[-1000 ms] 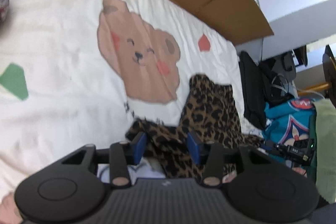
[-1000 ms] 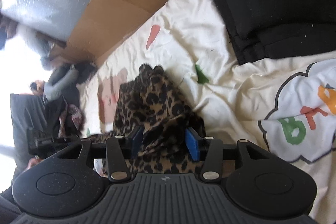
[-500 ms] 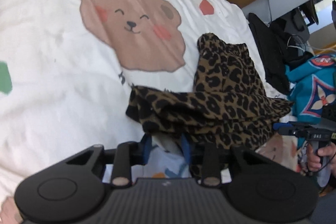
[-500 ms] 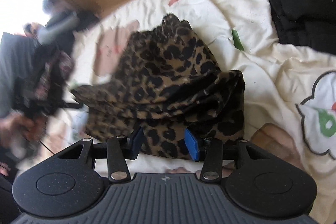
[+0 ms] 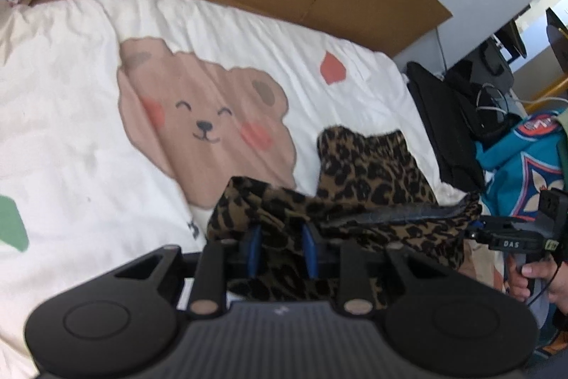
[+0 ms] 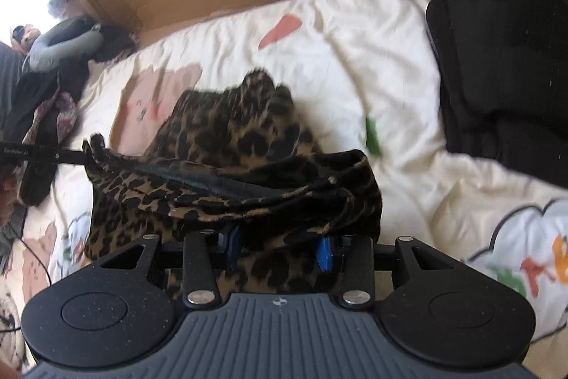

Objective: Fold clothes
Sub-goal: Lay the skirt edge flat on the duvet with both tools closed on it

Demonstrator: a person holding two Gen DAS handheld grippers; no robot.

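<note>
While you hold the leopard-print garment [image 5: 372, 180] by its near edge, the fold is only begun. From the left wrist view, your left tongs [image 5: 280, 249] have just been closing and now stand narrow, with a bunch of the spotted cloth between the blue pads and pressed by them. The near edge is lifted into a taut band running right to your other tongs, gripped by a hand [image 5: 532, 276]; the far part of the garment lies flat on the bed cover [image 5: 71, 116], just right of the printed bear [image 5: 206, 130].

From the right wrist view, your right tongs [image 6: 280, 249] stand about half open with a thick wad of the same cloth filling the gap; the pads appear to bear on it, though folds hide much of them. The garment's [image 6: 230, 144] raised edge stretches left. My judgement: the lifted edge has yet to be carried over and laid down, then smoothed. A folded black pile [image 6: 504, 70] sits at far right.
</note>
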